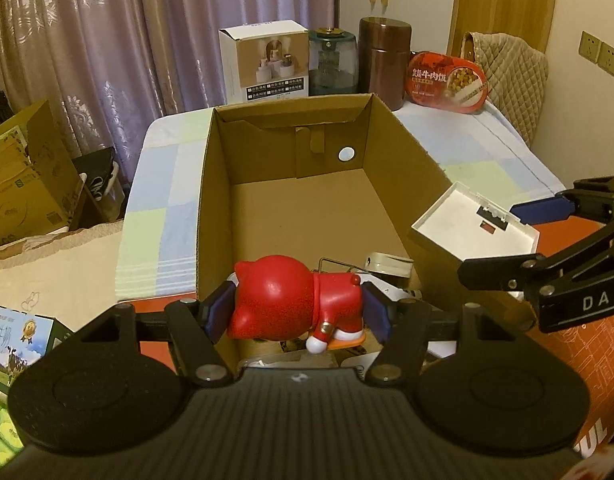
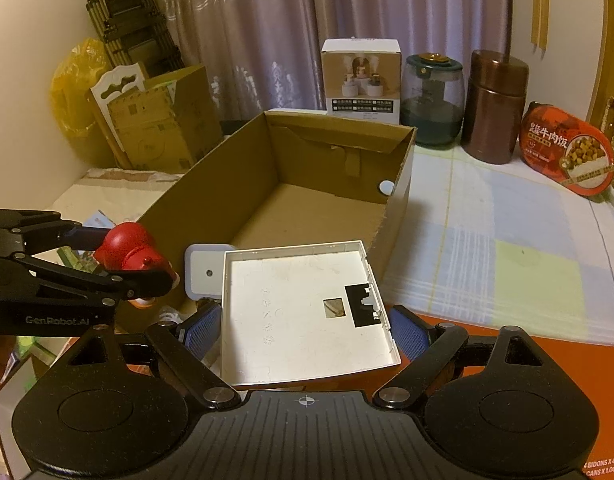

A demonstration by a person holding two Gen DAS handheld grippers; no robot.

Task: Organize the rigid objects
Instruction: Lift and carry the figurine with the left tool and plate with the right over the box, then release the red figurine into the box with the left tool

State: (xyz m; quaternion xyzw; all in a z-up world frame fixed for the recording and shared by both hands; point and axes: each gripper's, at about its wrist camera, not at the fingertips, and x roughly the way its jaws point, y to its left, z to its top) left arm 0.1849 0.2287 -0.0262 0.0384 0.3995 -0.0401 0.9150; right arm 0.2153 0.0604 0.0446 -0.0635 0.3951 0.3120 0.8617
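My left gripper [image 1: 297, 310] is shut on a red cat figurine [image 1: 291, 304] and holds it over the near end of an open cardboard box [image 1: 291, 208]. The figurine also shows in the right wrist view [image 2: 131, 250], with the left gripper [image 2: 107, 258] around it. My right gripper [image 2: 305, 330] is shut on a flat white plastic tray [image 2: 303, 312], held at the box's [image 2: 307, 200] near right corner. The tray also shows in the left wrist view [image 1: 473, 222]. Small items, among them a white square device [image 2: 207, 270], lie at the box's near end.
At the back of the checked tablecloth [image 2: 487, 240] stand a white product box [image 2: 361, 80], a dark glass jar [image 2: 433, 100], a brown canister [image 2: 495, 108] and a red food pack [image 2: 567, 154]. Cardboard boxes [image 2: 159, 120] and a folded cart [image 2: 127, 28] stand at left.
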